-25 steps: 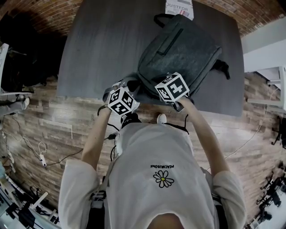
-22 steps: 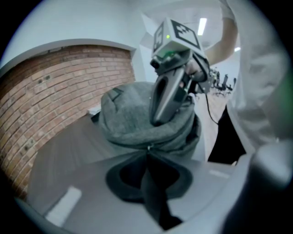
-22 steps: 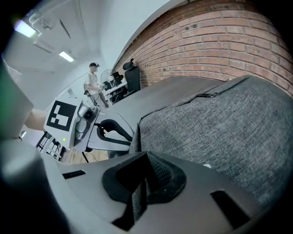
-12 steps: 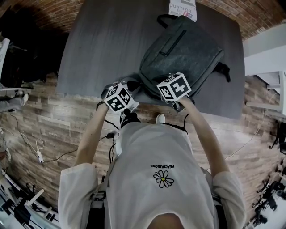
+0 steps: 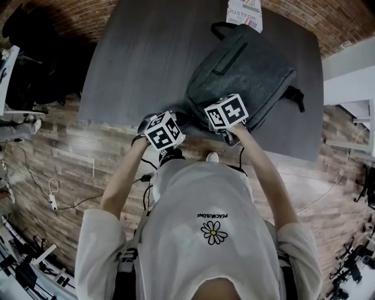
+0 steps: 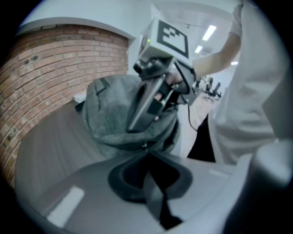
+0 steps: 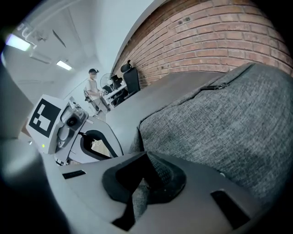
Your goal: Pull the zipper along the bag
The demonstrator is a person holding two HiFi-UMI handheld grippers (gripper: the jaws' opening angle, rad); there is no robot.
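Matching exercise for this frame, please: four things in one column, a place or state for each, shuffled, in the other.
1. left gripper
2. white printed sheet
3. grey fabric bag
4. right gripper

A. lies on the dark grey table
B. jaws shut on the small zipper pull
C. at that table's far edge
D. jaws shut on bag fabric

Pairs: 1-B, 2-C, 3-A, 4-D

Dim fisheye views, dark blurred edges.
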